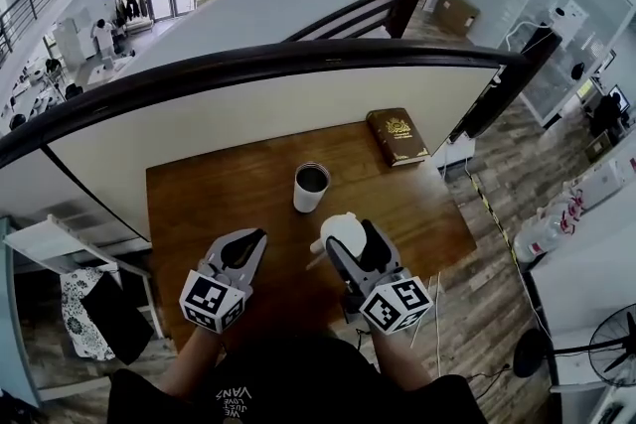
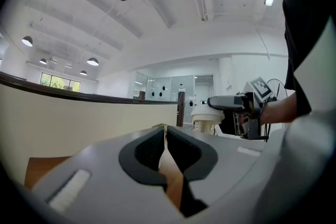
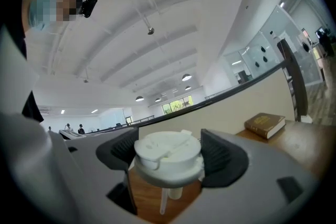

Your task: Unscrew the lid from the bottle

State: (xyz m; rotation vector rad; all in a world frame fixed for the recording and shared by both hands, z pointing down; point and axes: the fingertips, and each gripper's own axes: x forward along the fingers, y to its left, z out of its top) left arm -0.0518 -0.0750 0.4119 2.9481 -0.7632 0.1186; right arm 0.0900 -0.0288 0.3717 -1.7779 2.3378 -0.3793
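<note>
The white bottle (image 1: 311,188) stands upright and open-topped near the middle of the wooden table (image 1: 214,194). Its white lid (image 1: 340,230) is off the bottle and sits between the fingers of my right gripper (image 1: 350,241), nearer to me than the bottle. In the right gripper view the lid (image 3: 167,153) fills the gap of the right gripper (image 3: 168,161), pads pressing both sides, and a thin straw hangs below it. My left gripper (image 1: 250,243) hovers over the table left of the lid. Its jaws meet in the left gripper view (image 2: 165,145) with nothing between them.
A brown book (image 1: 397,136) lies at the table's far right corner. A dark curved handrail (image 1: 248,65) and a pale wall panel run behind the table. White shelving (image 1: 60,243) stands to the left, and a floor fan (image 1: 611,348) at the lower right.
</note>
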